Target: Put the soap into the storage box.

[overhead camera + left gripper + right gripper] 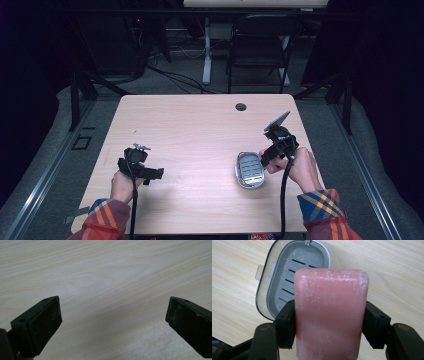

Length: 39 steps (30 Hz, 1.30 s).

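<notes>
Pink soap bar (331, 312), dusted with white residue, stands nearest the lens in the right gripper view, clamped across its width by the two black pads of the right gripper (329, 325); the bar rises well above the pads and hides most of what lies ahead of them.

Table (200, 130), pale wood grain, carries everything. A round cable hole (241, 106) sits in it far beyond both grippers.

Soap dish (294, 277), grey with a slotted drain insert and a clear rim, lies open on the table just beyond and to the left of the gripped bar in the right gripper view. In the high view the dish (249, 170) rests just beside the right gripper (268, 154), on the side toward the left hand; whether bar and dish touch cannot be told.

Left gripper (113, 315) is released: its jaws stand wide apart with bare table between them. In the high view it (150, 173) rests low near the table's near edge, well apart from the dish.
</notes>
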Motion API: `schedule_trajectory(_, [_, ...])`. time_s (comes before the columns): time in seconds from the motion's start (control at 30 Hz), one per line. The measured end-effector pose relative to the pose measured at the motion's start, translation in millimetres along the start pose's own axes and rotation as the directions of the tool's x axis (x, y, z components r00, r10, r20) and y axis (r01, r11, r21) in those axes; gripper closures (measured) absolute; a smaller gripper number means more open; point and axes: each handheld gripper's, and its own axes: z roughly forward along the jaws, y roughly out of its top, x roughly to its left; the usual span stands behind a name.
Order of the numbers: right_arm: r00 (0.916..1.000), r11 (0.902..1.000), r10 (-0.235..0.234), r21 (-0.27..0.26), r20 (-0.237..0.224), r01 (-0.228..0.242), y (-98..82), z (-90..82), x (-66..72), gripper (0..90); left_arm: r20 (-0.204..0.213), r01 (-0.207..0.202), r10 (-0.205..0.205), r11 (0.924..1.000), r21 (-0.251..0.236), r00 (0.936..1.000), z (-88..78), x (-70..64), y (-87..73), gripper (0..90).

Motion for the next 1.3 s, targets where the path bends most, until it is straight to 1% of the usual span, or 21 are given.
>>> schedule_trajectory(0.17, [1.0000, 1.0000, -0.004, 0.002, 0.000, 0.004, 3.7, 3.5, 6.6, 37.1, -0.002, 0.003, -0.003, 1.0000, -0.002, 1.0000, -0.7, 0.6, -1.0, 0.4])
schedule_trajectory(0.2, [0.9998, 0.9996, -0.021, 0.017, -0.005, 0.021, 5.2, 3.7, 7.1, 37.1, -0.006, 0.002, -0.002, 1.0000, 0.000, 1.0000, -1.0, 1.0, -1.5, 0.4])
schedule_trajectory(0.3, [0.9997, 0.9996, -0.021, 0.018, -0.012, 0.021, 6.5, 6.0, 9.8, 37.1, -0.008, 0.003, -0.003, 1.0000, -0.002, 1.0000, -1.2, 1.6, -2.3, 0.4])
schedule_trajectory(0.33, [0.9997, 0.9999, -0.016, 0.007, -0.018, 0.016, 7.2, 9.5, 11.7, 37.1, -0.009, 0.005, -0.005, 1.0000, -0.002, 0.9999, -1.5, 2.3, -2.8, 0.4])
schedule_trajectory(0.4, [0.9998, 0.9999, -0.014, 0.007, -0.012, 0.015, 7.9, 10.6, 12.7, 37.1, -0.011, 0.005, -0.005, 1.0000, -0.001, 0.9999, -1.7, 2.6, -3.1, 0.4])
schedule_trajectory(0.43, [0.9996, 0.9995, -0.021, 0.022, -0.018, 0.022, 9.8, 11.9, 13.2, 37.1, -0.011, 0.004, -0.004, 1.0000, -0.001, 0.9999, -1.8, 2.7, -3.2, 0.4])
schedule_trajectory(0.53, [0.9992, 0.9988, -0.033, 0.035, -0.022, 0.034, 12.0, 14.5, 14.6, 37.1, -0.012, 0.006, -0.006, 1.0000, 0.002, 0.9999, -2.1, 3.4, -4.0, 0.4])
schedule_trajectory(0.57, [0.9992, 0.9988, -0.033, 0.035, -0.022, 0.034, 12.0, 14.5, 14.6, 37.1, -0.012, 0.006, -0.006, 1.0000, 0.002, 0.9999, -2.1, 3.4, -4.0, 0.4])
schedule_trajectory(0.6, [0.9996, 0.9998, -0.015, 0.013, -0.026, 0.015, 11.9, 17.6, 16.9, 37.0, -0.012, 0.009, -0.009, 1.0000, 0.001, 0.9999, -2.2, 3.5, -4.3, 0.4])
schedule_trajectory(0.67, [0.9996, 0.9996, -0.017, 0.021, -0.021, 0.018, 13.3, 18.4, 18.3, 37.0, -0.012, 0.004, -0.004, 1.0000, 0.001, 0.9999, -2.3, 3.4, -4.2, 0.4])
schedule_trajectory(0.7, [0.9993, 0.9991, -0.027, 0.032, -0.027, 0.028, 14.1, 18.7, 18.2, 37.0, -0.015, 0.004, -0.004, 1.0000, -0.003, 0.9999, -2.1, 3.0, -4.2, 0.4])
schedule_trajectory(0.73, [0.9996, 0.9997, -0.014, 0.020, -0.024, 0.015, 13.9, 20.4, 20.0, 37.0, -0.016, 0.006, -0.006, 1.0000, -0.005, 0.9999, -2.1, 2.6, -4.2, 0.4])
schedule_trajectory(0.77, [0.9996, 0.9997, -0.014, 0.020, -0.024, 0.015, 13.9, 20.4, 20.0, 37.0, -0.016, 0.006, -0.006, 1.0000, -0.005, 0.9999, -2.1, 2.6, -4.2, 0.4])
schedule_trajectory(0.83, [0.9995, 0.9993, -0.023, 0.031, -0.019, 0.024, 15.3, 22.8, 21.5, 37.0, -0.013, 0.006, -0.006, 1.0000, -0.004, 0.9999, -2.2, 3.0, -4.3, 0.4])
schedule_trajectory(0.87, [0.9993, 0.9984, -0.032, 0.045, -0.019, 0.033, 16.1, 22.8, 21.3, 37.0, -0.013, 0.006, -0.006, 1.0000, -0.004, 0.9999, -2.2, 3.1, -4.3, 0.4])
schedule_trajectory(0.93, [0.9997, 0.9996, -0.013, 0.025, -0.021, 0.013, 15.6, 25.9, 22.8, 37.0, -0.012, 0.006, -0.006, 1.0000, -0.002, 0.9999, -2.3, 3.2, -4.2, 0.4])
schedule_trajectory(1.07, [0.9997, 0.9997, -0.007, 0.021, -0.021, 0.008, 16.0, 27.7, 24.4, 37.0, -0.013, 0.004, -0.004, 1.0000, -0.005, 0.9999, -2.0, 2.8, -4.1, 0.4])
schedule_trajectory(1.1, [0.9995, 0.9991, -0.020, 0.036, -0.024, 0.020, 16.8, 26.7, 23.7, 37.0, -0.014, 0.004, -0.004, 1.0000, -0.007, 0.9999, -2.2, 2.9, -4.1, 0.5])
schedule_trajectory(1.23, [0.9996, 0.9998, -0.001, 0.018, -0.030, 0.002, 16.5, 29.2, 25.0, 37.0, -0.014, 0.009, -0.009, 0.9999, -0.011, 0.9999, -2.5, 2.8, -4.0, 0.5])
schedule_trajectory(1.27, [0.9997, 0.9993, -0.013, 0.036, -0.023, 0.014, 17.1, 28.8, 24.8, 37.0, -0.014, 0.008, -0.009, 0.9999, -0.011, 0.9999, -2.5, 2.9, -4.0, 0.5])
schedule_trajectory(1.3, [0.9999, 0.9995, -0.004, 0.032, -0.013, 0.004, 17.0, 31.1, 26.6, 37.0, -0.014, 0.006, -0.006, 0.9999, -0.011, 0.9999, -2.5, 3.0, -3.9, 0.5])
